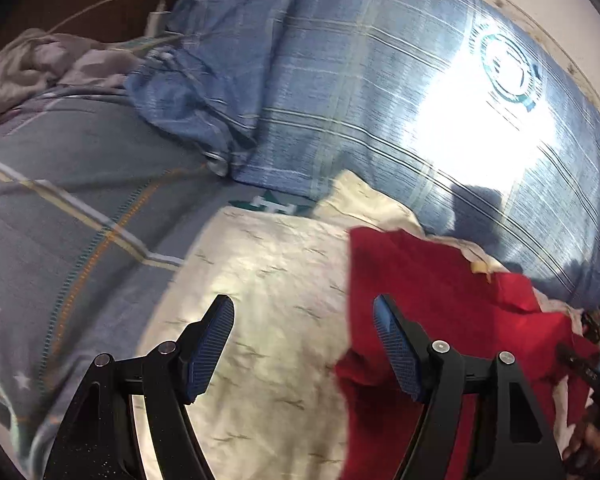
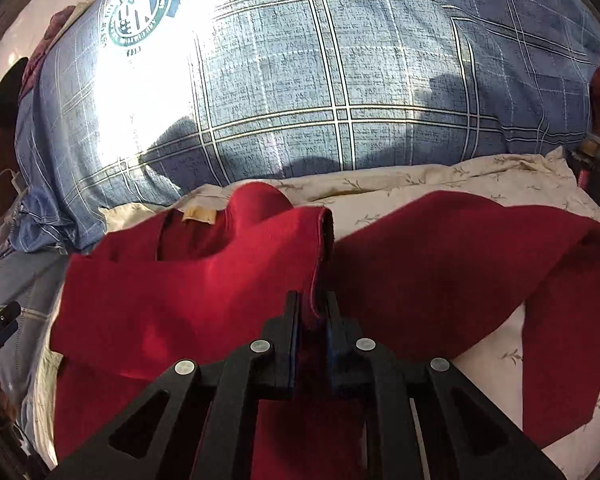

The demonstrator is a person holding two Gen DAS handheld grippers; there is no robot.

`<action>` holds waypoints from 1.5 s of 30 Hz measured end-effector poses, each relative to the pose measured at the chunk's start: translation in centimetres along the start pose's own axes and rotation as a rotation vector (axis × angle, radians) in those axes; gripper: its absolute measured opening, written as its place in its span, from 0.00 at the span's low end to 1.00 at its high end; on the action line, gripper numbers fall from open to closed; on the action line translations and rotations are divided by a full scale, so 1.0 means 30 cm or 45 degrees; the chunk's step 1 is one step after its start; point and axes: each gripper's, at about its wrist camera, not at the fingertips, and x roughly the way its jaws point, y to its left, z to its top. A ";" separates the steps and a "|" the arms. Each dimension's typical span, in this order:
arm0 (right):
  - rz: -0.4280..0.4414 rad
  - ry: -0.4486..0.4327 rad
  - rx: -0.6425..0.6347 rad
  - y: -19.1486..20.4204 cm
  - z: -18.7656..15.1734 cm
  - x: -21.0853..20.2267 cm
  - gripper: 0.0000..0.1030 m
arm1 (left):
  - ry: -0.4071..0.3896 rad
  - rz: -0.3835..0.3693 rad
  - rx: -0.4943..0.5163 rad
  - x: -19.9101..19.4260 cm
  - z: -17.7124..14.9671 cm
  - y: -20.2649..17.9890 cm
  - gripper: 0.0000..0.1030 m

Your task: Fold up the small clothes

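Left wrist view: left gripper (image 1: 303, 346) hangs over the bed, its blue-padded fingers (image 1: 210, 350) spread wide with nothing between them. Below lies a cream cloth (image 1: 260, 280) with a small sprig print. The red garment (image 1: 432, 300) lies on the cream cloth to the right; its edge passes behind the right-hand finger. A blue plaid pillow (image 1: 360, 100) sits beyond, with a bright sun patch and a round green emblem (image 1: 508, 68). Grey-blue bedsheet (image 1: 72, 200) to the left; white cable (image 1: 112, 4) at top left.

Right wrist view: right gripper (image 2: 313, 312) has its fingers pressed together, pinching a raised fold of the red garment (image 2: 204, 280). A tan label (image 2: 199, 215) shows at the neckline. One long red part trails right across the cream cloth (image 2: 440, 184). Plaid pillow (image 2: 320, 80) behind.
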 end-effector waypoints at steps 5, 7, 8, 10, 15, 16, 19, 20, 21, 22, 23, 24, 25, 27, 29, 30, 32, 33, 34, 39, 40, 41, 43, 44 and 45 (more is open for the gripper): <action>0.028 -0.118 0.030 -0.032 0.006 -0.098 0.47 | 0.089 -0.030 0.100 0.127 0.010 -0.090 0.70; 0.036 -0.108 0.022 -0.042 0.016 -0.106 0.47 | 0.140 -0.047 0.098 0.194 0.014 -0.105 0.70; 0.045 -0.095 0.022 -0.051 0.019 -0.102 0.47 | 0.165 -0.054 0.099 0.231 0.015 -0.113 0.68; 0.045 -0.073 0.014 -0.054 0.020 -0.077 0.47 | 0.232 -0.076 0.103 0.304 0.010 -0.123 0.54; 0.075 -0.031 0.040 -0.072 0.019 -0.036 0.46 | 0.213 -0.085 0.142 0.327 0.048 -0.108 0.07; 0.077 -0.039 0.047 -0.080 0.020 -0.042 0.46 | 0.199 -0.091 0.137 0.315 0.059 -0.091 0.07; 0.044 -0.087 0.101 -0.146 0.019 -0.075 0.51 | 0.206 -0.088 0.087 0.312 0.088 -0.016 0.07; 0.033 -0.084 0.126 -0.171 0.013 -0.075 0.53 | 0.219 -0.086 0.076 0.322 0.079 -0.005 0.07; 0.021 -0.068 0.145 -0.187 0.007 -0.071 0.53 | 0.236 -0.086 0.076 0.338 0.068 -0.003 0.07; 0.022 -0.043 0.160 -0.202 -0.002 -0.062 0.53 | 0.239 -0.077 0.091 0.347 0.060 -0.011 0.07; 0.034 -0.030 0.167 -0.208 -0.010 -0.058 0.53 | 0.222 -0.069 0.106 0.346 0.053 -0.021 0.07; 0.042 -0.028 0.168 -0.207 -0.016 -0.058 0.53 | 0.205 -0.067 0.106 0.339 0.049 -0.025 0.07; 0.054 -0.033 0.156 -0.195 -0.019 -0.062 0.53 | 0.208 -0.076 0.088 0.335 0.051 -0.023 0.11; 0.073 -0.048 0.087 -0.146 -0.010 -0.065 0.53 | 0.226 -0.079 0.031 0.321 0.063 -0.008 0.26; 0.073 -0.057 0.009 -0.090 0.012 -0.052 0.53 | 0.203 -0.070 0.003 0.281 0.079 0.005 0.45; 0.082 -0.050 -0.028 -0.063 0.034 -0.031 0.53 | 0.186 -0.065 0.001 0.260 0.084 0.007 0.45; 0.105 -0.044 -0.034 -0.040 0.076 0.017 0.53 | 0.145 -0.049 0.024 0.217 0.092 -0.004 0.46; 0.106 -0.036 -0.008 -0.040 0.101 0.044 0.53 | 0.129 -0.043 0.045 0.202 0.093 -0.016 0.46; 0.113 -0.025 0.024 -0.046 0.125 0.070 0.53 | 0.121 -0.041 0.062 0.190 0.091 -0.026 0.46; 0.206 0.066 0.045 -0.051 0.193 0.159 0.54 | 0.100 -0.036 0.171 0.174 0.071 -0.094 0.46; 0.221 0.077 0.033 -0.042 0.189 0.170 0.56 | 0.093 -0.025 0.189 0.177 0.067 -0.103 0.47; 0.238 0.090 0.016 -0.029 0.185 0.188 0.61 | 0.090 -0.014 0.200 0.184 0.064 -0.111 0.48; 0.258 0.130 -0.011 -0.004 0.176 0.240 0.63 | 0.103 0.007 0.211 0.206 0.053 -0.131 0.48; 0.257 0.154 -0.012 0.007 0.171 0.268 0.63 | 0.119 0.020 0.216 0.220 0.044 -0.141 0.48; 0.261 0.179 -0.013 0.016 0.165 0.296 0.58 | 0.123 0.031 0.222 0.230 0.042 -0.147 0.48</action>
